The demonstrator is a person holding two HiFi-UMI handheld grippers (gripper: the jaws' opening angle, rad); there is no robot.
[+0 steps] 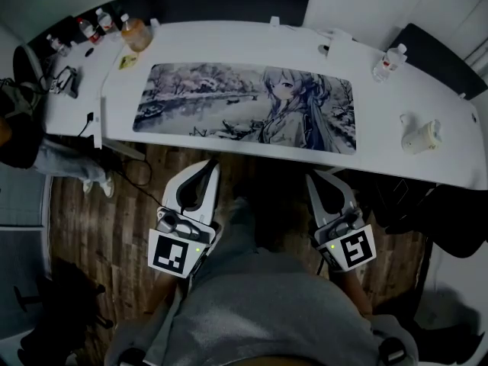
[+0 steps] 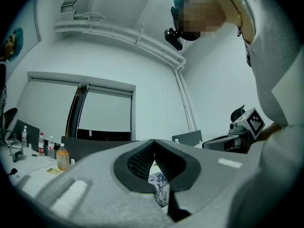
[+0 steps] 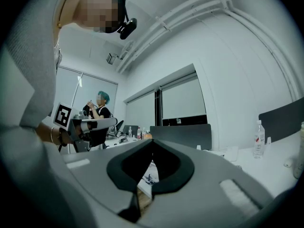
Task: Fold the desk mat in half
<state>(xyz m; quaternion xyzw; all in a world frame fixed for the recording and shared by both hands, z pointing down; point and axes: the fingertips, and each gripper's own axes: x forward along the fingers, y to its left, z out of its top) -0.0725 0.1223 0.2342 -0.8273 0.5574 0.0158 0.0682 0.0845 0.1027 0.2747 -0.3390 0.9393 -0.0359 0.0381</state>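
The desk mat (image 1: 248,107), printed with a grey anime girl and a snowy scene, lies flat and unfolded on the white desk (image 1: 412,94). Both grippers hang below the desk's near edge, close to the person's body and clear of the mat. My left gripper (image 1: 207,168) is shut with nothing in it, its marker cube towards me. My right gripper (image 1: 313,178) is shut and empty too. A sliver of the mat (image 2: 159,186) shows through the left gripper's (image 2: 153,158) closed jaws. Through the right gripper's (image 3: 151,156) jaws a strip of the mat (image 3: 149,177) also shows.
An orange drink bottle (image 1: 135,33) and several small bottles (image 1: 88,27) stand at the desk's far left. A water bottle (image 1: 387,62) and a white object (image 1: 420,137) sit at the right. Dark chairs (image 1: 217,0) line the far side. A seated person (image 3: 97,109) is at the left.
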